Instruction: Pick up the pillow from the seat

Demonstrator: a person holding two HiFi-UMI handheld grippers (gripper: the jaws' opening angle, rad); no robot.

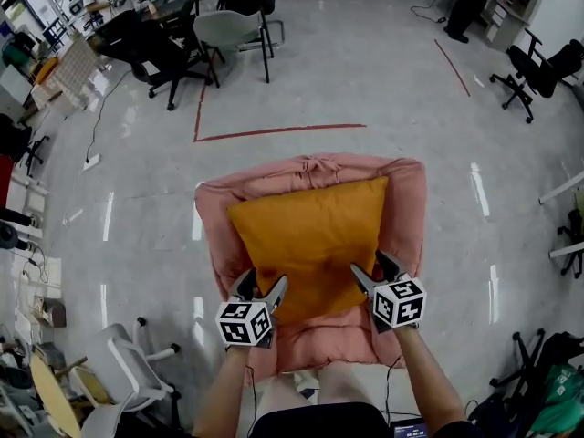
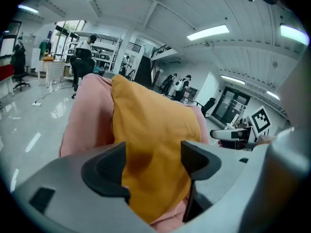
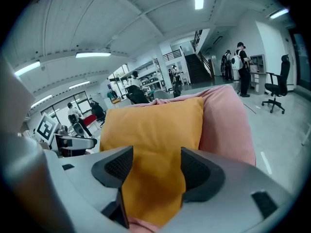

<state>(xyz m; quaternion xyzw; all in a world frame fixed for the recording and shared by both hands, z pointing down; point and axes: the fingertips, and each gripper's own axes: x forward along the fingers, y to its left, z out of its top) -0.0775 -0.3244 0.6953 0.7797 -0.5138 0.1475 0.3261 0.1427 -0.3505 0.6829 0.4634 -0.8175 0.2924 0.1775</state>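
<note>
An orange pillow (image 1: 310, 240) leans on a seat draped in pink cloth (image 1: 406, 208), tilted against its backrest. My left gripper (image 1: 263, 286) stands at the pillow's near left corner and my right gripper (image 1: 370, 267) at its near right corner. In the left gripper view the pillow (image 2: 150, 130) fills the gap of that gripper (image 2: 153, 161), whose jaws stand apart around the fabric without squeezing it. The right gripper view shows the same: the pillow's corner (image 3: 155, 125) lies between the spread jaws of the right gripper (image 3: 156, 166). The pink seat (image 3: 226, 120) rises behind the pillow.
The seat stands on a glossy grey floor with a red tape line (image 1: 274, 131) behind it. Black office chairs (image 1: 246, 16) and desks stand at the far left, another chair (image 1: 538, 71) at the far right, a white chair (image 1: 123, 372) at my near left. People stand far off.
</note>
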